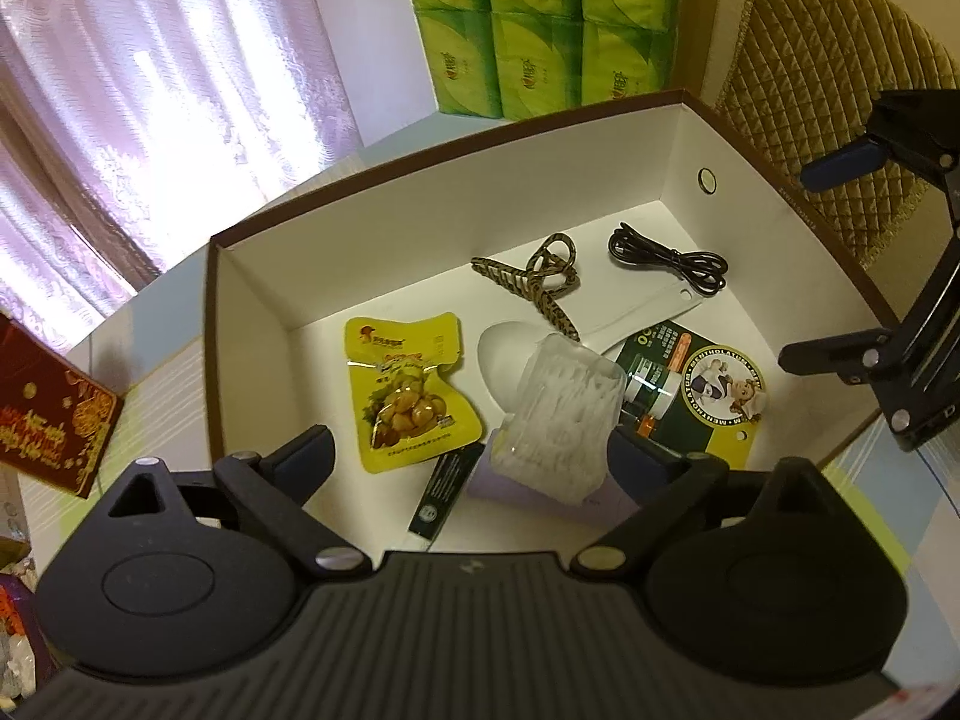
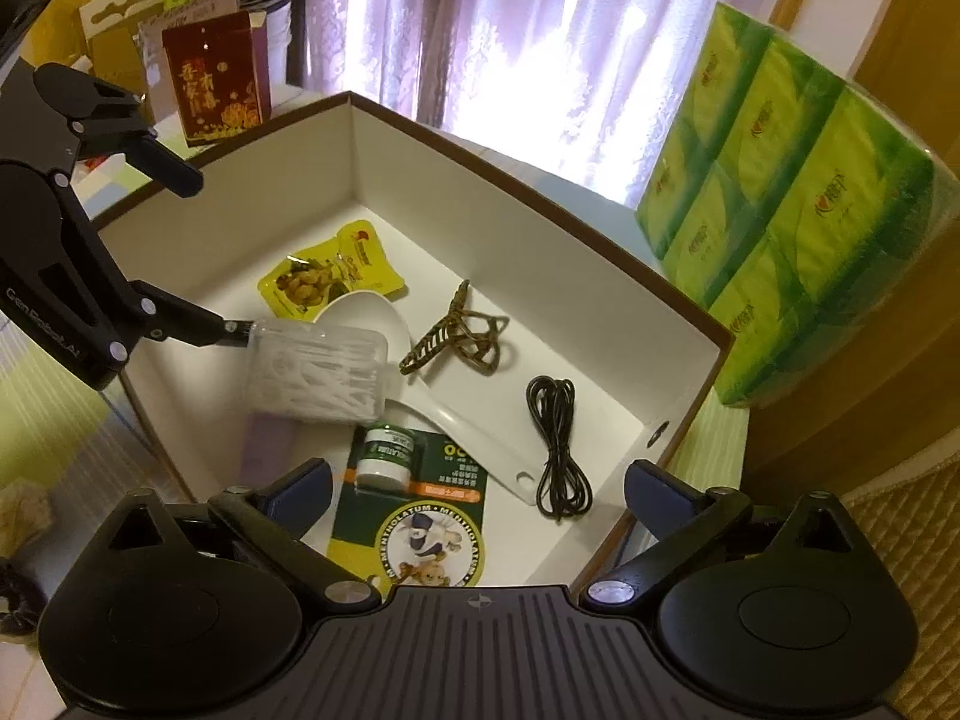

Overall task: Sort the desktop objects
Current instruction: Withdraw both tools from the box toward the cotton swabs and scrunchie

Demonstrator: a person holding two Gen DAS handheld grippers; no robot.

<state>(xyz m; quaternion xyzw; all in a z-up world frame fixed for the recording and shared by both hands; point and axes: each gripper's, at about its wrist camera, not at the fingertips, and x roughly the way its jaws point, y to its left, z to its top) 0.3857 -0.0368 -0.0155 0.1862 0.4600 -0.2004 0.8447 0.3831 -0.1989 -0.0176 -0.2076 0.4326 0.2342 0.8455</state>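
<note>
Looking into the box (image 1: pixel 252 324), we are seeing the clear swab case (image 1: pixel 561 417) tilting above its floor, beside the left hand-held gripper (image 1: pixel 474 456), whose fingers are standing wide apart. We are judging it light, stiff, slick; take its flat sides.

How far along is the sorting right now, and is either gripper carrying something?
Mostly done, it seems: the box already holds the yellow snack pouch, white scoop, hair claw, black cable and Mentholatum card. The clear case of cotton swabs sits tilted over the box beside an open left gripper, apparently just released. The right gripper is open and empty. Nothing visible clearly remains.
</note>
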